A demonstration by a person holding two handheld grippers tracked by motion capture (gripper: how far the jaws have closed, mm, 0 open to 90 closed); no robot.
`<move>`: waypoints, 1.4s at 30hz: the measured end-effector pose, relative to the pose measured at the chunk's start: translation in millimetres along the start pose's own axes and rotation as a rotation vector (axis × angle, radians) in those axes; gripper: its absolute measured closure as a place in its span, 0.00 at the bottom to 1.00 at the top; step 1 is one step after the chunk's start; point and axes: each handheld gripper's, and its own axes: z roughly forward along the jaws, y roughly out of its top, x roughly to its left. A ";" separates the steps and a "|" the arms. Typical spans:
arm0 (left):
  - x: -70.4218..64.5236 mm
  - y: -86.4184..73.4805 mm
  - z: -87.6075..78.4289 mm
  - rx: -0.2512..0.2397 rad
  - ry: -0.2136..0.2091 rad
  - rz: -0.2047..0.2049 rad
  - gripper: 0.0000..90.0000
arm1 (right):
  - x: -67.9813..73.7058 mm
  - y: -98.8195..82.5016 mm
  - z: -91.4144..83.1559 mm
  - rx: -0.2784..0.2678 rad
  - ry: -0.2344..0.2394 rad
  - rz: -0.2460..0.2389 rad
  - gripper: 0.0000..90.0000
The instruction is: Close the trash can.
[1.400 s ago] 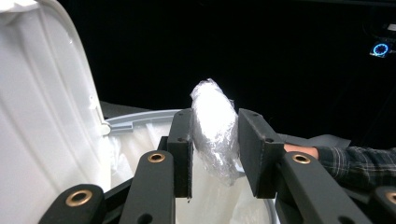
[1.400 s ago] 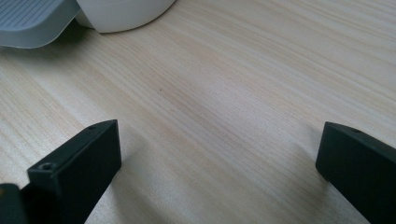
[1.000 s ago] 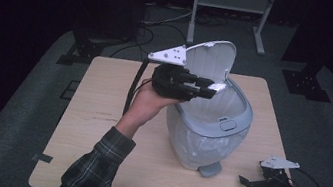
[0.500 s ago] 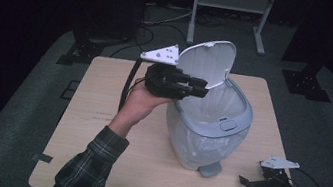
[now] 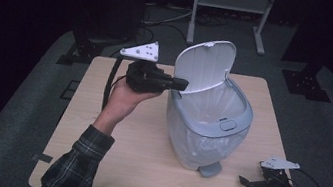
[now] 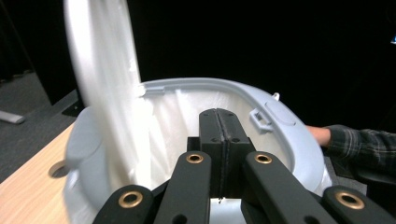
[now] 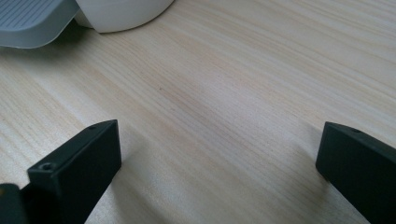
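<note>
Left gripper at the open bin

High view: left gripper [image 5: 176, 82] is hovering beside the bin [image 5: 206, 130] lid [image 5: 205, 67], mid-worktop [image 5: 107, 165]. Left gripper view: jaws, just closing, are pressing together empty. Right gripper view: right gripper [image 7: 219, 163] jaws are resting spread near bin's pedal [image 7: 32, 21].

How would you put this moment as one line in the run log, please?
left gripper: shut, empty, at raised bin lid | right gripper: open, on table | bin: open, lined
</note>
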 end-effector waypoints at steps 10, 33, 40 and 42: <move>12.6 -9.7 -22.6 -0.021 0.075 -0.016 1.00 | 0.0 0.0 -0.1 0.000 0.000 0.000 0.00; 54.0 2.8 -13.6 -0.079 0.147 -0.064 0.99 | 0.1 0.0 0.0 -0.001 0.000 0.001 0.00; 53.7 8.6 0.9 -0.083 0.135 -0.057 0.99 | 0.1 0.0 0.0 0.000 0.000 0.001 0.00; 52.3 10.2 4.6 -0.082 0.129 -0.053 0.99 | 0.1 0.0 0.0 0.000 0.000 0.001 0.00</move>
